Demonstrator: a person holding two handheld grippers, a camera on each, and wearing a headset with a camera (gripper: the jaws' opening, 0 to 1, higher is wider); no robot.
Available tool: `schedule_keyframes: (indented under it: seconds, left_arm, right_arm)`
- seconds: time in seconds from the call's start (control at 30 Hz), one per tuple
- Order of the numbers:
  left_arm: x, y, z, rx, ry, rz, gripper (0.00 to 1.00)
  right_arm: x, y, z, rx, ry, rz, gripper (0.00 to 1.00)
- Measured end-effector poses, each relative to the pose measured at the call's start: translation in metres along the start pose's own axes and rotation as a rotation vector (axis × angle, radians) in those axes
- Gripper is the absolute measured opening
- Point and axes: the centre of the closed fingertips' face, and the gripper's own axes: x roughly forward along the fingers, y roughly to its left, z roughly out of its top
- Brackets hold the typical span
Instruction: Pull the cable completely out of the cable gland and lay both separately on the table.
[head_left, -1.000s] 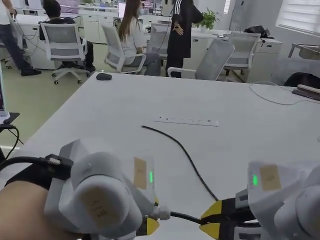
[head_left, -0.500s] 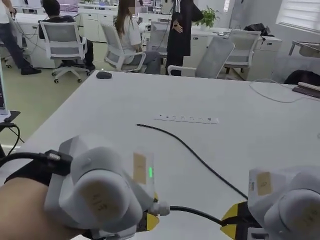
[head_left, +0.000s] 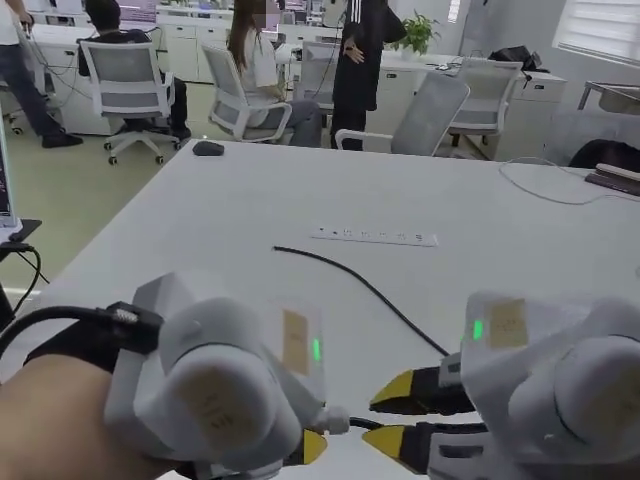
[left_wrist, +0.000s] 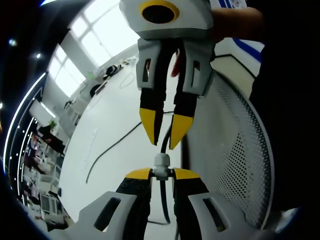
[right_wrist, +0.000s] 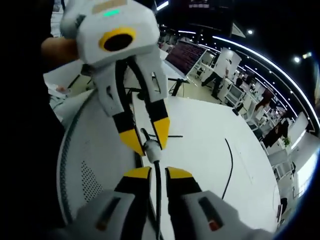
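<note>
The left hand-held gripper (left_wrist: 162, 173) is clamped on the white cable gland (left_wrist: 161, 164), its two yellow-tipped jaws pressing the gland's sides so that the fitting pokes out just past the tips. The right hand-held gripper (right_wrist: 157, 173) faces it nose to nose, just beside the gland. Its jaws stand apart, straddling the black cable (head_left: 370, 290) without pinching it; a gap shows on each side of the cable in the right gripper view. The cable is not yet out of the gland: it leaves the fitting, passes between the right hand-held gripper's open jaws and runs on in a gentle curve away from the person across the white tabletop (head_left: 450, 200). Its free end lies flat on the surface, near a white power strip (head_left: 372, 238) that sits farther back. Both hand-held grippers are at the near edge of the tabletop, low in the head view.

Toward the far left corner of the tabletop rests a dark computer mouse (head_left: 208, 150). A thin white cable (head_left: 540, 195) loops along the far right side. Beyond the tabletop stand grey office chairs (head_left: 125, 85), other desks and several people.
</note>
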Motion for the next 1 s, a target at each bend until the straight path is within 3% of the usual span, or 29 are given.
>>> schedule_keyframes:
  seconds: [0.27, 0.4, 0.6, 0.8, 0.93, 1.0]
  left_arm:
    - [-0.001, -0.001, -0.001, 0.006, -0.004, -0.003, 0.16]
    - [-0.001, -0.002, -0.004, 0.001, 0.003, -0.004, 0.16]
    - [-0.003, 0.002, -0.008, -0.009, 0.011, 0.006, 0.16]
    - [-0.004, 0.001, -0.007, -0.011, 0.005, 0.005, 0.16]
    - [-0.004, 0.001, -0.007, -0.012, 0.004, 0.002, 0.16]
    - [-0.004, 0.002, -0.006, -0.010, 0.004, 0.001, 0.16]
  right_arm:
    - [0.008, 0.002, -0.020, -0.080, 0.085, -0.013, 0.03]
    - [0.006, 0.001, -0.027, -0.056, 0.097, -0.010, 0.03]
    - [-0.004, -0.011, -0.061, -0.077, 0.211, -0.056, 0.03]
    - [-0.013, -0.020, -0.097, -0.050, 0.311, -0.073, 0.03]
    - [-0.015, -0.022, -0.106, -0.027, 0.342, -0.068, 0.03]
    - [-0.015, -0.017, -0.106, -0.013, 0.347, -0.039, 0.03]
